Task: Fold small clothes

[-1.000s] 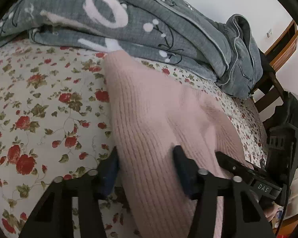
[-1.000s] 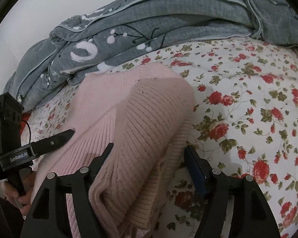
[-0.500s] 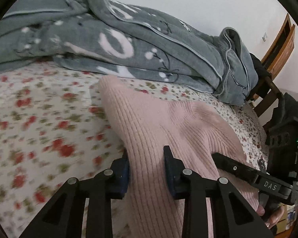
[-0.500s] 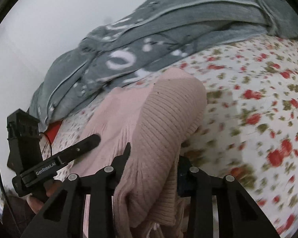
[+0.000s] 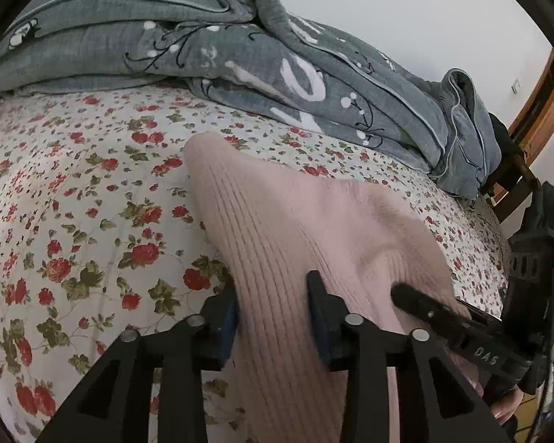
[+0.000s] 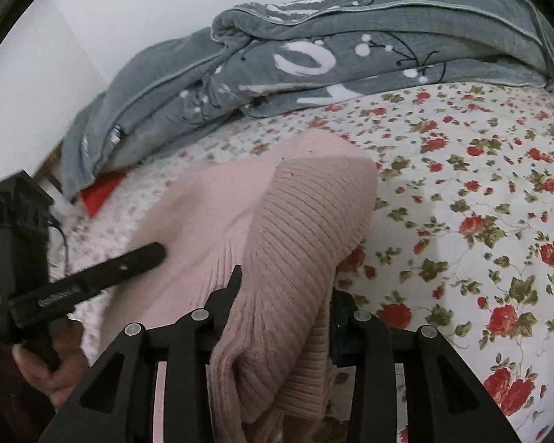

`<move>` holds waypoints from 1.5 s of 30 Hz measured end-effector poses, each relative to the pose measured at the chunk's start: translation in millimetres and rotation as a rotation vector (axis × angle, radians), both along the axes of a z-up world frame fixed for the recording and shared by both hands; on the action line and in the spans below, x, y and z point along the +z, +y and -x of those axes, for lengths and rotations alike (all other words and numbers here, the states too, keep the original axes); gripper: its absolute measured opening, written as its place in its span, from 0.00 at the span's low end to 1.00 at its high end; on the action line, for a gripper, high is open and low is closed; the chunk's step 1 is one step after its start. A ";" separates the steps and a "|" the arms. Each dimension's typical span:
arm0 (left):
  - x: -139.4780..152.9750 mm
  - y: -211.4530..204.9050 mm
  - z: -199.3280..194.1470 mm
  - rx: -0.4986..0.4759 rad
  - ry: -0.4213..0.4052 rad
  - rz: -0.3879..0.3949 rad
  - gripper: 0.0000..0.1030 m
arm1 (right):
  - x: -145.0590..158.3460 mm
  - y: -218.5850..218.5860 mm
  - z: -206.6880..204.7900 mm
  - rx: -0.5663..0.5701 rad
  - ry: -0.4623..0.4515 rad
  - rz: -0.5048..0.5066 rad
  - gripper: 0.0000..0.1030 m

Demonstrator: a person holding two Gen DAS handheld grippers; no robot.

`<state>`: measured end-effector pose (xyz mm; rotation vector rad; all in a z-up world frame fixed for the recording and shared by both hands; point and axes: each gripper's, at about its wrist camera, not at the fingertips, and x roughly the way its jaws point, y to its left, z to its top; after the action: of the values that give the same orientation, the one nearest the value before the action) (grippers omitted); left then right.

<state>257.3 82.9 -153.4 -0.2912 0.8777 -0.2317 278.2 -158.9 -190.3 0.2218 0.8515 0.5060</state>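
Observation:
A pink ribbed knit sweater (image 5: 295, 221) lies on the floral bed sheet (image 5: 92, 221), stretched between both grippers. My left gripper (image 5: 273, 302) holds one side of it; its jaws are opening slightly, with the knit still pinched between the pads. In the right wrist view my right gripper (image 6: 286, 288) grips a bunched fold of the sweater (image 6: 306, 214); its jaws are opening a little too, the fabric still filling the gap. Each wrist view shows the other gripper: the right gripper (image 5: 406, 295) and the left gripper (image 6: 144, 258) both rest on the sweater.
A rumpled grey blanket (image 5: 240, 55) with white prints is piled along the far side of the bed, against a white wall. Wooden furniture (image 5: 543, 110) stands at the far right. Something red (image 6: 99, 192) shows under the blanket's end. A hand (image 6: 40, 369) holds the left gripper's handle.
Both grippers narrowed onto the sweater and drew it toward me, away from the grey blanket; a strip of floral sheet now shows between the sweater's far edge and the blanket.

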 end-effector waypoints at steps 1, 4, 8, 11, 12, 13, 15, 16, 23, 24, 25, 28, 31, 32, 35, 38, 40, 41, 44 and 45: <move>0.1 -1.6 0.3 -0.003 -0.003 -0.006 0.39 | -2.7 -1.0 1.3 -0.006 -0.006 0.021 0.42; 2.2 -9.0 1.2 -0.005 -0.016 -0.055 0.43 | -1.5 -8.3 6.2 -0.030 -0.030 0.074 0.51; 6.2 -3.3 9.7 -0.003 -0.021 -0.048 0.48 | 18.9 -18.3 26.5 -0.044 -0.085 0.090 0.52; 11.4 5.2 21.1 0.006 -0.025 -0.027 0.50 | 33.4 -25.0 49.7 -0.041 -0.136 0.086 0.52; 13.7 8.1 26.6 0.009 -0.031 -0.027 0.52 | 36.7 -27.6 57.3 -0.038 -0.145 0.075 0.52; 15.3 10.4 31.0 0.012 -0.035 -0.030 0.53 | 39.2 -30.3 65.4 -0.032 -0.148 0.057 0.52; 18.0 13.9 39.5 0.020 -0.041 -0.041 0.54 | 41.2 -32.6 77.5 -0.024 -0.149 0.033 0.52; 18.8 14.8 42.3 0.024 -0.042 -0.043 0.54 | 41.6 -32.7 83.8 -0.020 -0.152 0.022 0.51; 23.5 25.6 63.0 0.033 -0.039 -0.047 0.54 | 28.4 -8.7 77.9 -0.041 -0.159 0.069 0.09; 23.9 27.2 65.6 0.035 -0.039 -0.048 0.54 | 29.4 -7.0 77.3 -0.046 -0.174 0.086 0.09; 24.3 29.6 68.8 0.036 -0.043 -0.047 0.54 | 34.8 -8.7 81.5 -0.041 -0.208 0.080 0.08; 24.0 35.3 76.0 0.039 -0.051 -0.039 0.54 | 49.1 -31.2 97.2 -0.079 -0.280 -0.021 0.08; 24.5 35.3 77.7 0.026 -0.058 -0.028 0.54 | 25.2 -37.0 87.0 -0.135 -0.184 0.017 0.08; 25.0 33.4 78.2 0.021 -0.060 -0.027 0.54 | 11.1 -32.7 81.2 -0.132 -0.133 0.057 0.09; 26.9 26.4 80.8 -0.001 -0.067 -0.030 0.54 | 2.4 -27.9 82.8 -0.124 -0.129 0.106 0.12; 27.3 16.0 85.2 -0.031 -0.072 -0.031 0.55 | 16.5 -27.3 90.9 -0.118 -0.160 0.113 0.19; 25.7 7.8 86.8 -0.048 -0.066 -0.038 0.55 | 28.1 -26.3 96.9 -0.112 -0.186 0.108 0.19; 24.6 4.6 87.3 -0.055 -0.062 -0.040 0.55 | 32.4 -25.1 100.3 -0.109 -0.200 0.108 0.21; 16.5 -5.3 88.3 -0.059 -0.033 -0.078 0.55 | 37.9 -21.0 111.5 -0.093 -0.224 0.106 0.30; 12.7 -7.5 89.1 -0.056 -0.024 -0.092 0.55 | 35.9 -19.4 115.0 -0.082 -0.223 0.112 0.30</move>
<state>168.1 75.4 -140.7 -0.1782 0.8707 -0.2452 163.2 -178.3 -154.5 0.0949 0.6484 0.3969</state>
